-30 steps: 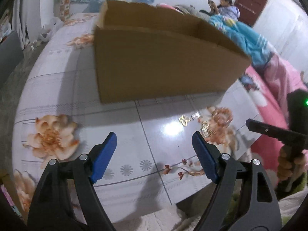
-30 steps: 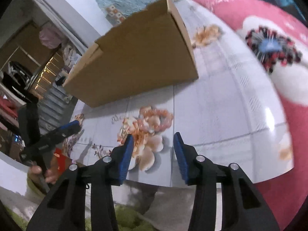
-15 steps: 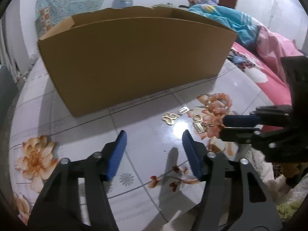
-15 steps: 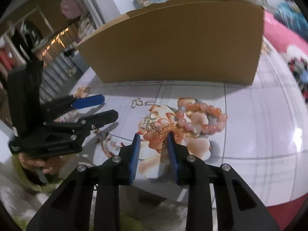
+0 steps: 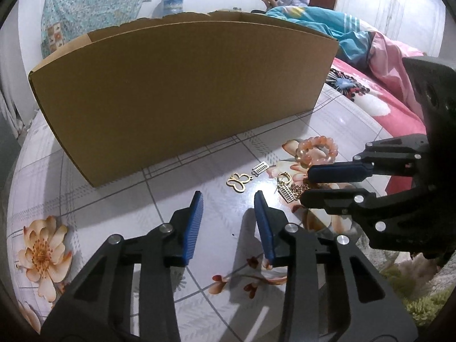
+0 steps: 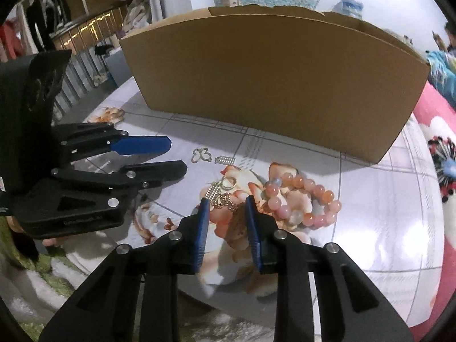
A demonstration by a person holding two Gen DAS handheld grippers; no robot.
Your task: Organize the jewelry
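No text or labels can be read.

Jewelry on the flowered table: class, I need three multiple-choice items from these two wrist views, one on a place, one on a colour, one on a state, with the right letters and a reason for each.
1. Where does the bead bracelet lie?
A. inside the cardboard box
B. on the table in front of the cardboard box
C. between the left gripper's fingers

2. What colour are the pads on the gripper fingers?
A. blue
B. red
C. yellow

3. How is the right gripper set?
A. shut tight on the bracelet
B. open, over the gold chain
C. out of view

Answers:
1 B, it rests on the table outside the box wall.
2 A, all visible pads are blue.
3 B, a gap shows between its fingers, with the chain lying there.
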